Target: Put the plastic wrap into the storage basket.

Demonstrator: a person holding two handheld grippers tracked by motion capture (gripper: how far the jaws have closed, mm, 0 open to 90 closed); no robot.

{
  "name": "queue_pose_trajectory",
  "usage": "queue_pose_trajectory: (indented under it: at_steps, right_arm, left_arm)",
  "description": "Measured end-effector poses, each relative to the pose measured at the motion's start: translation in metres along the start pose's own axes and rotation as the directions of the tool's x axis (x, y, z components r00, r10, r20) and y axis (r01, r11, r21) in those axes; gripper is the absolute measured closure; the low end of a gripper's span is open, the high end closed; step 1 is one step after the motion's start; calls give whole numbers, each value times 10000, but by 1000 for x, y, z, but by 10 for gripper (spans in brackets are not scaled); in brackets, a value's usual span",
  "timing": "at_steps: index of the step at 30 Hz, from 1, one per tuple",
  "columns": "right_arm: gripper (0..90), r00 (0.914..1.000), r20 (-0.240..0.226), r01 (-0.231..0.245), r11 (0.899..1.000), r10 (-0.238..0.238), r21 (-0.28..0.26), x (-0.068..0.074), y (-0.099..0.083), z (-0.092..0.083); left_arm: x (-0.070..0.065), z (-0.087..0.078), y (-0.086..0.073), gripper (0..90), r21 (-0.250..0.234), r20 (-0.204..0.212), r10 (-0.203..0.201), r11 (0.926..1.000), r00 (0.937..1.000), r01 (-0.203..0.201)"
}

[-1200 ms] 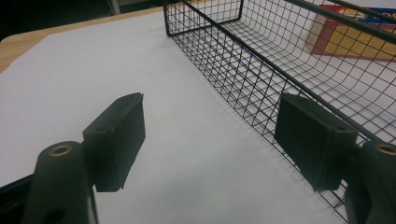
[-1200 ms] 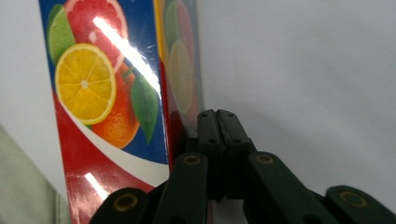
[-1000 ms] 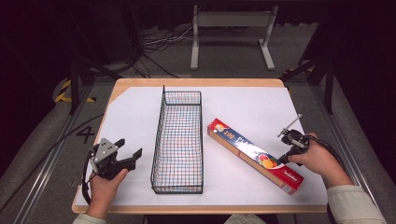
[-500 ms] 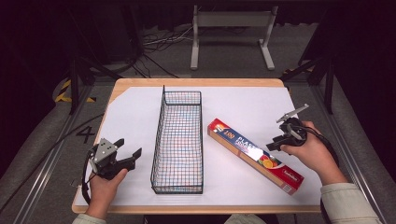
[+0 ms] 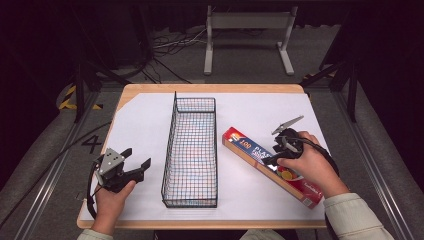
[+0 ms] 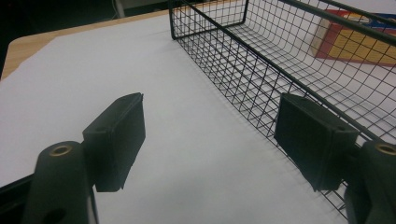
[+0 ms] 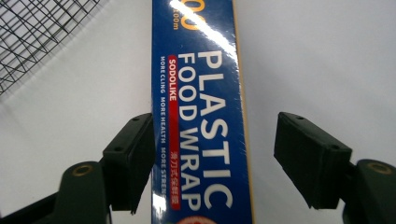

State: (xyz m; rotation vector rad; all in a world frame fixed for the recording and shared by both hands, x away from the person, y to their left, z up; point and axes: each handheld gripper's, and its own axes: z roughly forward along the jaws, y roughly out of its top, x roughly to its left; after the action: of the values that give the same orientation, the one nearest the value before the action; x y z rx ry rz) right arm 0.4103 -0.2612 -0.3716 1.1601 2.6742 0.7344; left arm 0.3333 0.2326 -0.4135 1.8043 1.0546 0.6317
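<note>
A long blue and red box of plastic food wrap lies slanted on the white sheet, right of the black wire basket. My right gripper hovers over the middle of the box. Its jaws have just been opening and stand wide, with the box under the gap between them and the pads not pressing it; the right gripper is open. My left gripper rests open and holding nothing, left of the basket. In the left gripper view, the left gripper points along the basket's wire wall.
A white sheet covers the wooden table. The basket stands lengthwise in the middle with nothing in it. A grey metal stand and cables lie on the floor beyond the far edge.
My right hand has moved left and a little away along the box, from its near end toward its middle, and its jaws have spread apart. The left hand has stayed still.
</note>
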Motion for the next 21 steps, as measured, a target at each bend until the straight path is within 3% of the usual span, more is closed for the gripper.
queue_pose_trajectory:
  at_steps: [3, 12, 17, 21]
  right_arm:
    - [263, 10000, -70, 23, 10000, -23, 6, 2, 1, 6]
    - [175, 9990, 293, 316, 9992, -324, 263, 6, 0, 28]
    - [192, 9991, 382, 175, 9990, -191, 420, 5, 0, 34]
    - [194, 9980, 503, 355, 9975, -387, 617, 6, 1, 38]
  left_arm:
    - [0, 0, 0, 251, 0, -4, -27, 10000, 10000, 27]
    - [0, 0, 0, 251, 1, -16, -29, 10000, 10000, 29]
    - [0, 1, -1, 251, 27, 10, -14, 10000, 10000, 14]
    - [0, 1, -1, 250, 10, 17, -43, 10000, 10000, 43]
